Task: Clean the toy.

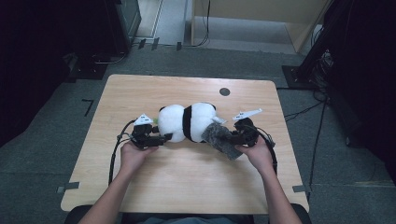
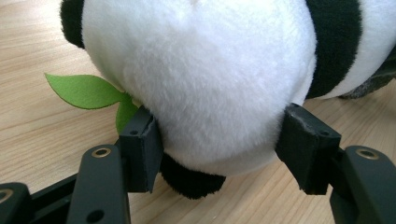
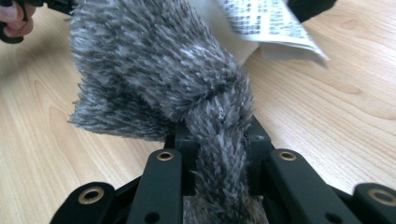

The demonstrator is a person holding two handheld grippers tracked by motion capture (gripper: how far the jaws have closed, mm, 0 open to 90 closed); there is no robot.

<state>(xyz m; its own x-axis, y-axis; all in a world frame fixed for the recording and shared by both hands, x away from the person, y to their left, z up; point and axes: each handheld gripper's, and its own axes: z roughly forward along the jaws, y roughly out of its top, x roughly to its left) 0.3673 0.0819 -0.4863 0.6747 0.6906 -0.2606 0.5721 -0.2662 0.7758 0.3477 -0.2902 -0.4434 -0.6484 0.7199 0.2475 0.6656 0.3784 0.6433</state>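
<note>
The left gripper (image 2: 219,144) clamps the panda toy's (image 1: 187,121) white end while the right gripper (image 3: 219,163) pinches grey fur cloth (image 3: 163,70) on the table (image 1: 187,182)

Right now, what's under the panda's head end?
Bare wooden table, a green felt leaf poking out beside the left gripper, and a black paw. The panda covers whatever else lies beneath.

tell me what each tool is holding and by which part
Left tool clamps the panda plush by its white rounded end. Right tool pinches the grey furry cloth by its bunched end.
</note>
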